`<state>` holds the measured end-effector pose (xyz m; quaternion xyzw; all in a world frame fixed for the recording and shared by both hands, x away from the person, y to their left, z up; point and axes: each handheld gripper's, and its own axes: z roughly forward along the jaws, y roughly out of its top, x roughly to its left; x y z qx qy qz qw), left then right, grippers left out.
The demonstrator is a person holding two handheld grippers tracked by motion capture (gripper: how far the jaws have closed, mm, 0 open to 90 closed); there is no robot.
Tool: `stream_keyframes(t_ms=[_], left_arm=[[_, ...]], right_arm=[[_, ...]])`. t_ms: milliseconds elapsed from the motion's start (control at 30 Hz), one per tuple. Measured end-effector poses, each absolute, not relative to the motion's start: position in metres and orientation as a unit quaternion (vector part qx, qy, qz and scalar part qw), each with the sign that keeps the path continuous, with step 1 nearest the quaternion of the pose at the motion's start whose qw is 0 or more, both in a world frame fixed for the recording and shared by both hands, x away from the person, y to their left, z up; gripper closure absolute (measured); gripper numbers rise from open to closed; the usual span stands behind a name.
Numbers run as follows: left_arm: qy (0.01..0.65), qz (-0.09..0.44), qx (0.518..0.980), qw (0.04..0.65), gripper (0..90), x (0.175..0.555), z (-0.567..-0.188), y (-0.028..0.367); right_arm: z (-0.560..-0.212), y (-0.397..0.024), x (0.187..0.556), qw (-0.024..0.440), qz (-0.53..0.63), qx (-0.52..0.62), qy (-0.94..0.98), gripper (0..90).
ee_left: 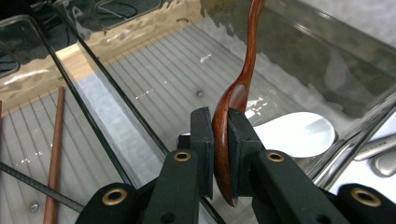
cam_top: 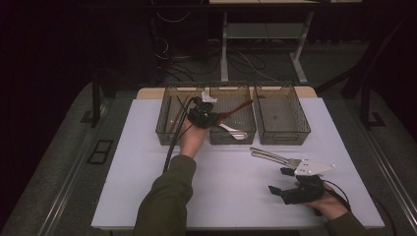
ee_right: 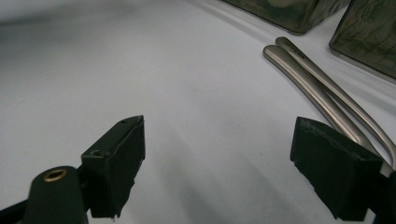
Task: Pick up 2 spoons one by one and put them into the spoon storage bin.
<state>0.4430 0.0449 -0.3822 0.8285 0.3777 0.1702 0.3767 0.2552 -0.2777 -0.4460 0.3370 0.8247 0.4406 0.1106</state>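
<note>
wooden spoon [ee_left: 243, 88] handle-up, bowl in tool [ee_left: 221, 140]

We find no readable text, label, brand, number or sign on anything here; no surface carries lettering that we can make out.

Dim overall, with black surroundings in the high view and only the white tabletop [cam_top: 236, 196] catching light from above. Soft, grainy and low in contrast there; sharper in the left gripper view, with glare and wavy reflections on the clear bin walls [ee_left: 299, 42]. Slightly blurred near the jaws in the right gripper view, with faint shadows under them.
</note>
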Motion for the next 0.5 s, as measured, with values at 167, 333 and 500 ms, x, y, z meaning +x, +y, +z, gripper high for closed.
stream_keyframes(t_ms=[167,333,500], left_arm=[[0.378,0.167,0.831,0.373,76.1,0.4433,-0.3847,0.042],[0.374,0.165,0.835,0.369,67.2,0.4436,-0.3868,0.0405],[0.37,0.155,0.834,0.379,59.9,0.4429,-0.3857,0.0403]], right_arm=[[-0.4459,-0.2772,0.2549,0.11,0.44,0.336,0.825,17.7],[-0.4459,-0.2774,0.2549,0.11,0.44,0.337,0.825,17.7],[-0.446,-0.2772,0.2549,0.109,0.44,0.337,0.826,17.7]])
